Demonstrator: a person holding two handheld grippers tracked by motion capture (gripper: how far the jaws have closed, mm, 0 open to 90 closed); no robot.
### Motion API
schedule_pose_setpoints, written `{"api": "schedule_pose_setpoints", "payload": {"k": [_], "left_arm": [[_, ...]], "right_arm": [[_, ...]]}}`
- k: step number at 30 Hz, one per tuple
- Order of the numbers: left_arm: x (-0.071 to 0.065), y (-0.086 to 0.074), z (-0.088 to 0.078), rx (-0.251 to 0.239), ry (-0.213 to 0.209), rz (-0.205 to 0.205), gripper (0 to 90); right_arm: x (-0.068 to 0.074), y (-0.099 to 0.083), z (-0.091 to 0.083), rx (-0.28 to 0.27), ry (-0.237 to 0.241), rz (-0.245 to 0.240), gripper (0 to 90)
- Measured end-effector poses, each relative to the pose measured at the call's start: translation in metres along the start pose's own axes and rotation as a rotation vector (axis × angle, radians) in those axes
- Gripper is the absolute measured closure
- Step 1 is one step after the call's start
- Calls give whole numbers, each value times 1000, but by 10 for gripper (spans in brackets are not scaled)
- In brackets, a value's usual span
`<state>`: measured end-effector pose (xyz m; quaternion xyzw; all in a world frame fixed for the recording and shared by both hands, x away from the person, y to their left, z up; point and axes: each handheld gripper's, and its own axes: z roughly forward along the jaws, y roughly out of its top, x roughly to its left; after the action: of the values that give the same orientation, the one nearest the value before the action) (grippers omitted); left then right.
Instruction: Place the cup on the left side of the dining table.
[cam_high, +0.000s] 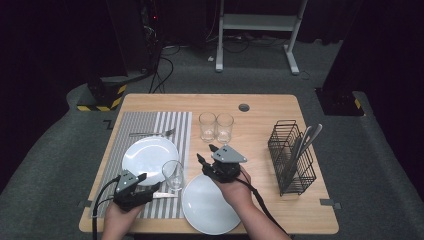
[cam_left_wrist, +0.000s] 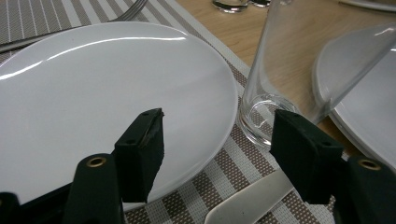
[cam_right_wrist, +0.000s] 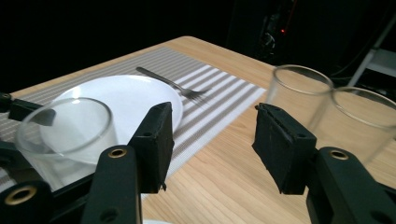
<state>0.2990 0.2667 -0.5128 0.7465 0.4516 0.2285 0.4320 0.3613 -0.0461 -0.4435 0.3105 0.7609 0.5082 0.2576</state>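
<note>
My left gripper rests at the near left of the table, jaws open and empty. Just ahead of it are a white plate on the striped placemat and an empty glass at the mat's right edge. My right gripper hovers mid-table above a second white plate, open, with nothing between its fingers. It points toward the placemat, between the single glass and two glasses standing side by side.
A fork lies on the mat beyond the plate. A knife lies under my left gripper. A black wire basket with cutlery stands at the right. Bare wood lies between the glasses and the basket.
</note>
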Motion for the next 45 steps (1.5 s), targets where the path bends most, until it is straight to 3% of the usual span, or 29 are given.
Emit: {"api": "schedule_pose_setpoints", "payload": {"k": [8,19,28,33,40,45], "left_arm": [[-3,-1,1,2,-4,10,349],[-5,-2,3,6,-2,25,349],[-6,-3,5,10,-1,31,348],[-7,-4,6,12,2,38,348],[-7,-6,9,20,0,36,344],[-7,-8,10,16,2,37,344]], "right_arm": [[-22,-14,-17,16,-64,18,493],[-50,-42,-39,54,-151,77,520],[-60,-65,-49,109,-189,101,521],[-59,-84,-51,154,-221,91,521],[-61,-97,-52,189,-243,107,523],[-62,-108,-49,242,-254,111,509]]}}
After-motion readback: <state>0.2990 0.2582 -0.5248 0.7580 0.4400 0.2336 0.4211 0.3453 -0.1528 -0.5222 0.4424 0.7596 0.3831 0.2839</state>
